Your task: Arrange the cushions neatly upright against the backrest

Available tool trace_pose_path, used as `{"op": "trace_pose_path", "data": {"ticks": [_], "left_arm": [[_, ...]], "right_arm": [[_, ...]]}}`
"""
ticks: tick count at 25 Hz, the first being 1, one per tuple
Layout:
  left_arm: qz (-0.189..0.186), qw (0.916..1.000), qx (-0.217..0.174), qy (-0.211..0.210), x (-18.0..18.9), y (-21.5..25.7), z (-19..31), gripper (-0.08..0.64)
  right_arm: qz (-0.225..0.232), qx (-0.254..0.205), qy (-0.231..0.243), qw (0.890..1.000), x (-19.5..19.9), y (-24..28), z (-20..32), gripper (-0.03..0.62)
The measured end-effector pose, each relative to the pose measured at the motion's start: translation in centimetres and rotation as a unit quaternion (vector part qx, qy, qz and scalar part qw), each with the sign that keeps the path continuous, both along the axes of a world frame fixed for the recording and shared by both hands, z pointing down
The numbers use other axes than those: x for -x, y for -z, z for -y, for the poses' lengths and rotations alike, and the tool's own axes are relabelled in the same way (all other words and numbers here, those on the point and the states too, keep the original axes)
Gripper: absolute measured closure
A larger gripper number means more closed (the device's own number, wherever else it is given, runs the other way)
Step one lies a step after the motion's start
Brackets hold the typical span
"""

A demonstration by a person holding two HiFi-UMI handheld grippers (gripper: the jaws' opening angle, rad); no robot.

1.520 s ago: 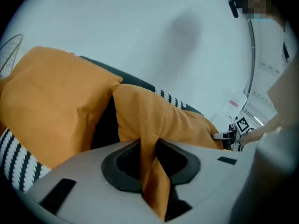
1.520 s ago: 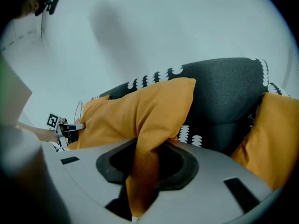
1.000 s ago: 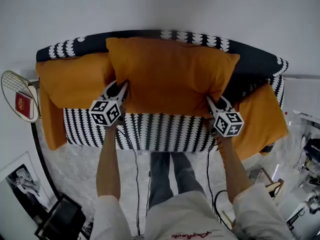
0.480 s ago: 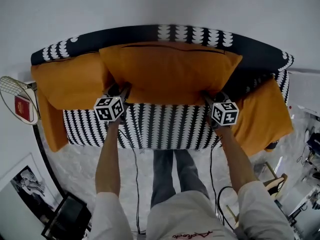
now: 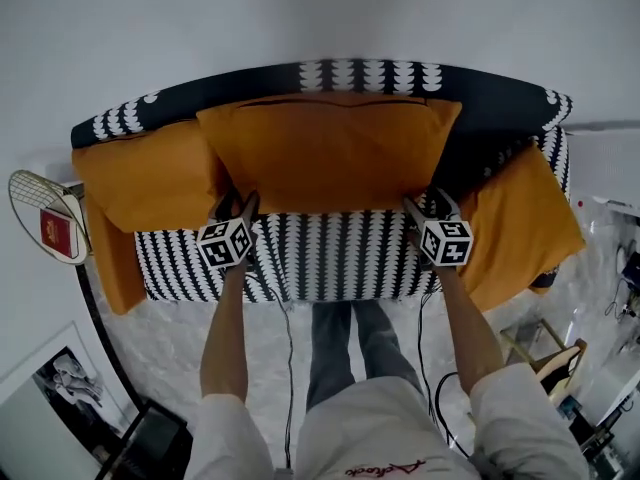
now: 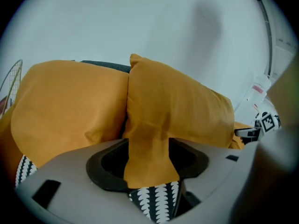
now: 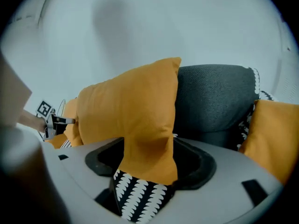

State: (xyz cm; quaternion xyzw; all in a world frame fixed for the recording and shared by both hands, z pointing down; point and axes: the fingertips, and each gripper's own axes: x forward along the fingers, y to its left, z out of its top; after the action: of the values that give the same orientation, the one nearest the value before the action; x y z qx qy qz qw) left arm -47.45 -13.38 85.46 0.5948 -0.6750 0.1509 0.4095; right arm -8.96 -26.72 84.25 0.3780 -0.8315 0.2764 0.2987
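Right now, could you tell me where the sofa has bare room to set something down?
The black-and-white patterned seat is bare along its front, below the large middle orange cushion, between the left orange cushion and right orange cushion. The dark backrest is crowded.

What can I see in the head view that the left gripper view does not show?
Only the head view shows the person's forearms, legs and the floor. Only the left gripper view shows the left gripper from close up: its jaws have just been opening and stand apart, with the lower corner of the middle cushion between them, not pinched. Both views show the middle cushion, the left cushion, the patterned sofa and the right gripper.
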Motion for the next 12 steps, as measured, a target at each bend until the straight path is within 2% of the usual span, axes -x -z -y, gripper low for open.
{"op": "trace_pose_path", "data": {"ticks": [2, 5, 8, 9, 12], "left_arm": [[0.005, 0.9999, -0.009, -0.01, -1.3, 1.1, -1.0, 0.298], [0.008, 0.9983, -0.046, -0.034, -4.0, 4.4, -1.1, 0.299], [0.008, 0.9946, -0.093, -0.046, -5.8, 8.3, 0.0, 0.325], [0.01, 0.9929, -0.108, -0.049, -6.2, 9.6, 0.3, 0.347], [0.022, 0.9872, -0.144, -0.066, -7.5, 13.2, 1.2, 0.511]], "right_arm": [[0.005, -0.013, -0.005, 1.0, -0.6, 1.8, -0.9, 0.259], [0.008, -0.033, 0.008, 0.999, -1.1, 4.9, -2.5, 0.274], [0.011, -0.061, 0.017, 0.998, -1.0, 8.1, -2.9, 0.355], [0.013, -0.071, 0.017, 0.997, -0.9, 9.1, -2.9, 0.369], [0.009, -0.105, 0.013, 0.994, -0.9, 12.2, -2.8, 0.51]]}}
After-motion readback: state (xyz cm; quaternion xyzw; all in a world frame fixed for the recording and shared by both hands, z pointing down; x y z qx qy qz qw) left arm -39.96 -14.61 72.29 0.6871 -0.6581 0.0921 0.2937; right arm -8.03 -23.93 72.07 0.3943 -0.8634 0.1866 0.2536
